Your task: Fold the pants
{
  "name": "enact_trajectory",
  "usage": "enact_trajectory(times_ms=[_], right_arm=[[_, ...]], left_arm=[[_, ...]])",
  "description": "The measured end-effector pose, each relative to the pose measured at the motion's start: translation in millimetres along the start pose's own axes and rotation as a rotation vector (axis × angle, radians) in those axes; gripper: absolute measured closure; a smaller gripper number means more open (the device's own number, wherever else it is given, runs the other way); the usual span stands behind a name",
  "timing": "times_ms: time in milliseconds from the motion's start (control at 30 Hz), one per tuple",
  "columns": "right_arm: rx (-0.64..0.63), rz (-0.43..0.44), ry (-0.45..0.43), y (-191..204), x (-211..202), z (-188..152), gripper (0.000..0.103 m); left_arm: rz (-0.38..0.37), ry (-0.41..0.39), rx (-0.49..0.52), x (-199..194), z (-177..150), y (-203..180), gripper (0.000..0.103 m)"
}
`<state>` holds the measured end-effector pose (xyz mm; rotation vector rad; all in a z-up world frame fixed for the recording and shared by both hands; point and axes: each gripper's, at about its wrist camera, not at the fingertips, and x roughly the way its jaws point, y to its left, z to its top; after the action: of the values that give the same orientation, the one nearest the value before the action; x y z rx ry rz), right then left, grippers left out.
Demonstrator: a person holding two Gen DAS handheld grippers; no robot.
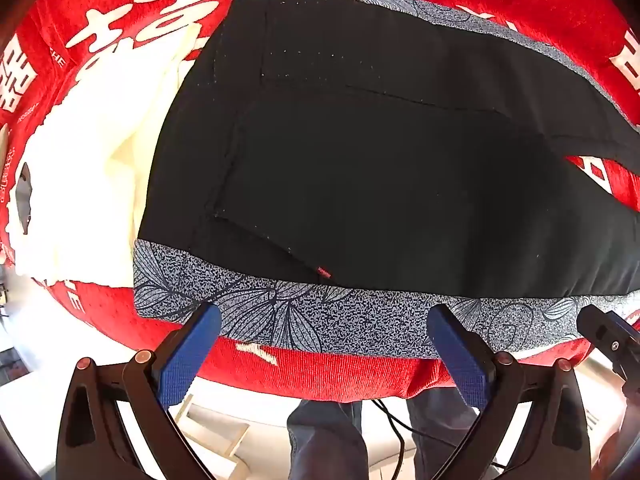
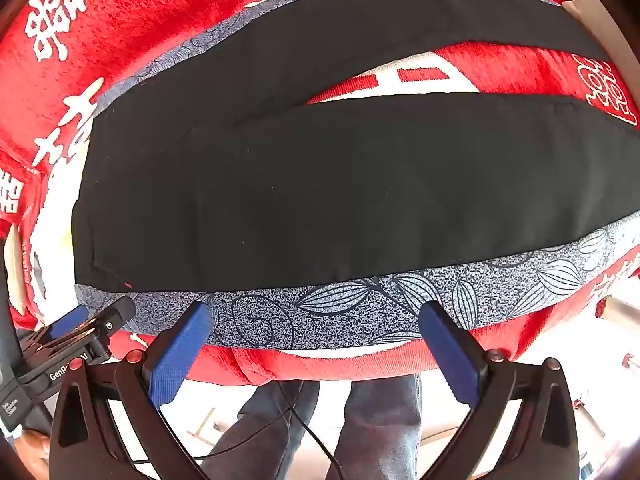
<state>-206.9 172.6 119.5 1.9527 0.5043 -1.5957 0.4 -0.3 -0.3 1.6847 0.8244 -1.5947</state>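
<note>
While both the left gripper (image 1: 324,334) and the right gripper (image 2: 320,330) are held wide apart with nothing between the blue pads, the black cloth pants with grey patterned side bands (image 2: 320,184) are laid flat on the red plush cover with white characters (image 2: 160,12). If only the band at the near edge is pinched, the upper layer can be dragged off the lower one, and a crooked fold is risked. The cover could also be caught together with the band.

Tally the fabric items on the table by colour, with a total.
Black: 1, pants
Red: 1, cloth
Blue-grey patterned: 1, sheet
White/cream: 1, fabric
Total: 4
</note>
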Motion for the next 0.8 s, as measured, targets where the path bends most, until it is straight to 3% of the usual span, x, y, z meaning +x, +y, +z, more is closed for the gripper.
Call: enact_trajectory(times_ms=[567,700,800], right_arm=[[0.025,0.022,-0.006,-1,3,-1,0.0],[0.046,0.058,0.0,-4,4,-3,0.0],[0.077,0.134,0.006,-8,7,-6,0.0]], left_arm=[[-0.01,0.001,-0.025,-1,3,3,0.0],[-0.043,0.0,-0.056,0,2,8,0.0],[-0.067,-0.009,-0.095,3,-1,16,0.0]])
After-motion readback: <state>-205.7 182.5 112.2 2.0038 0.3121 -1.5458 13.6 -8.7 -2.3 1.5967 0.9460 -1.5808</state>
